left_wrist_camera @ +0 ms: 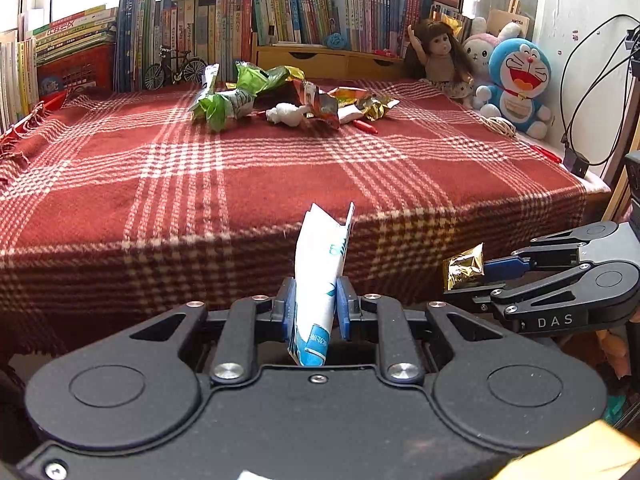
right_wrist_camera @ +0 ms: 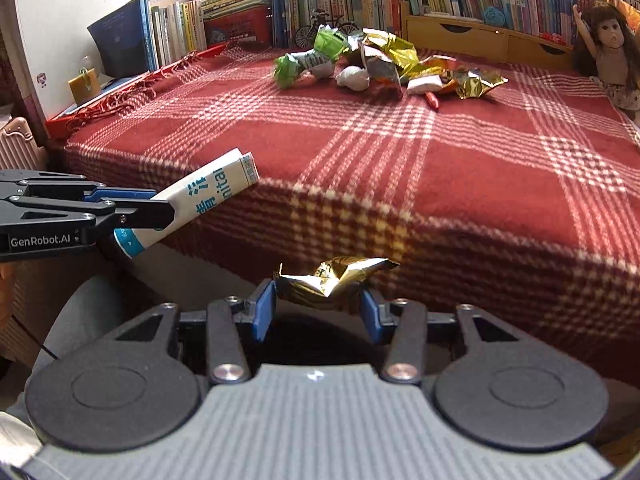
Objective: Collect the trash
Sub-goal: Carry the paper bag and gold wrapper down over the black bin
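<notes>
My left gripper (left_wrist_camera: 316, 304) is shut on a white and blue paper packet (left_wrist_camera: 320, 276) that sticks up between its blue pads, just off the near edge of the table. That packet (right_wrist_camera: 208, 200) and the left gripper (right_wrist_camera: 160, 210) show at the left of the right wrist view. My right gripper (right_wrist_camera: 318, 306) is shut on a crumpled gold foil wrapper (right_wrist_camera: 332, 280); the same gold wrapper (left_wrist_camera: 464, 270) and gripper (left_wrist_camera: 486, 276) appear at the right of the left wrist view. A heap of trash (left_wrist_camera: 292, 100) lies at the far middle of the red plaid cloth (left_wrist_camera: 280, 176): green bags, foil wrappers, a white tissue ball (right_wrist_camera: 352, 78).
Books (left_wrist_camera: 224, 32) line the back. A doll (left_wrist_camera: 436, 56), a pink rabbit and a blue cat plush (left_wrist_camera: 520, 80) sit at the back right. Cables (left_wrist_camera: 576, 92) hang at the right wall. A small bicycle model (left_wrist_camera: 172, 68) stands by the books. A red pen (left_wrist_camera: 364, 126) lies near the heap.
</notes>
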### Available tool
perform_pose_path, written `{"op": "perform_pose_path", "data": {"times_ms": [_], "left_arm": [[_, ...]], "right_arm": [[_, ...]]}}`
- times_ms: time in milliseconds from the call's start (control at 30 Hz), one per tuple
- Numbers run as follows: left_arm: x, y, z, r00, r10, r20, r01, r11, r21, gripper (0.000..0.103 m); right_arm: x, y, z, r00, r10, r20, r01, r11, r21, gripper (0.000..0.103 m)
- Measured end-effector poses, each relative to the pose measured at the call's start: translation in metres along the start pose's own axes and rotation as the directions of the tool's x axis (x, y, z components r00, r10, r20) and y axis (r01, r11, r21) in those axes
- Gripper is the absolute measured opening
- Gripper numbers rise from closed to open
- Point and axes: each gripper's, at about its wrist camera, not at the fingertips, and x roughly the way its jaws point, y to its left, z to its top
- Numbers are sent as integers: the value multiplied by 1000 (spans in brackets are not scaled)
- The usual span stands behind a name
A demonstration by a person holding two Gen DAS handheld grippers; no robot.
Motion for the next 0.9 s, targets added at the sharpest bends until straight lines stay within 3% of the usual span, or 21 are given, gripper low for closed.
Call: {"op": "perform_pose_path", "data": {"times_ms": [200,400,700,900], "left_arm": [[1,-15,-29,998,15,-57,-11,998,68,20],[27,-17,-41,986,4,-170,6,998,59,20],[75,-11,-51,945,-18,-327,23,1000,9,21],[101,-9,-58,913,-56,-404,41,998,-46,22]], "right_arm": [[17,4,-20,996,18,-87,-17,1000,16,52],[37,4,-26,985,34,-167,-29,999,33,52],[64,-3,-24,961,67,-270,-49,996,72,53],[89,-7,-23,930,92,-356,-66,994,85,55]]}}
